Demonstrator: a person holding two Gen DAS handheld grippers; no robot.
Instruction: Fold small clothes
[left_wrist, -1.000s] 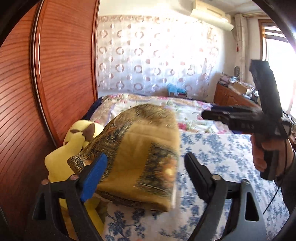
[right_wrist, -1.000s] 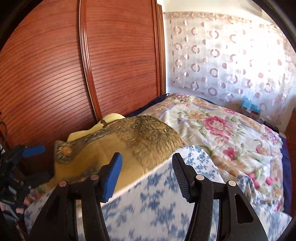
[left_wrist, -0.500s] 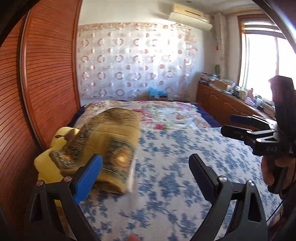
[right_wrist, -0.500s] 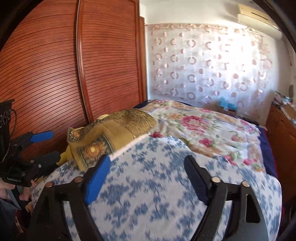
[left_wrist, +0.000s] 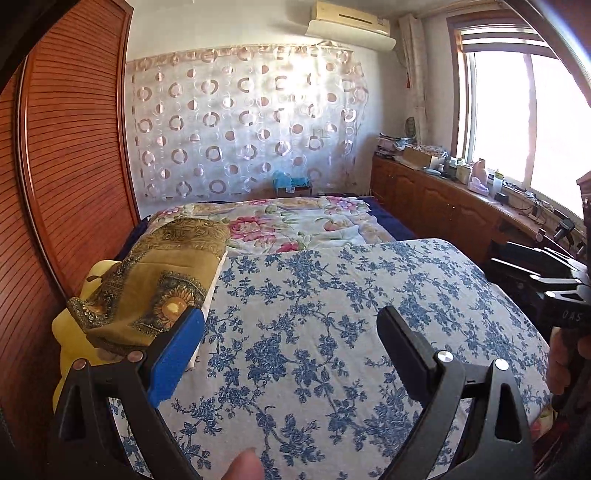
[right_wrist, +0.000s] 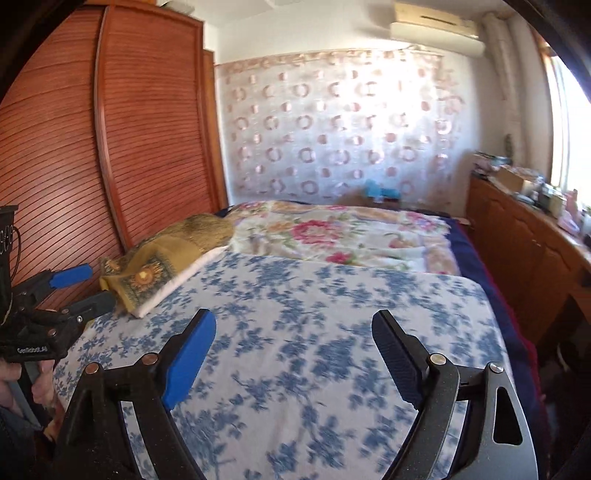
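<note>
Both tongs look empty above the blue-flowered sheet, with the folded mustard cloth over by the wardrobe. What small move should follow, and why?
Probably fetch another garment. The left tongs and right tongs are open and empty, the mustard cloth already lies folded, and the blue-flowered sheet holds nothing else to fold.

Blue-floral bedsheet (left_wrist: 332, 314) covers near half of bed; pink-floral quilt (left_wrist: 295, 225) lies beyond it, w/ navy edge showing at right. Yellow plush toy (left_wrist: 72, 332) sits at bed's left edge, against slatted wooden wardrobe doors (left_wrist: 74, 166). Sheer curtain w/ ring pattern (left_wrist: 243, 129) hangs across back wall; AC unit (left_wrist: 351, 22) mounted above it, top right. Small blue item (left_wrist: 291, 181) on a box at curtain's foot. Wooden cabinet run (left_wrist: 443, 206) along right wall under bright window (left_wrist: 517, 122), its top cluttered w/ boxes, bottles, cables – too small to tell apart.
</note>
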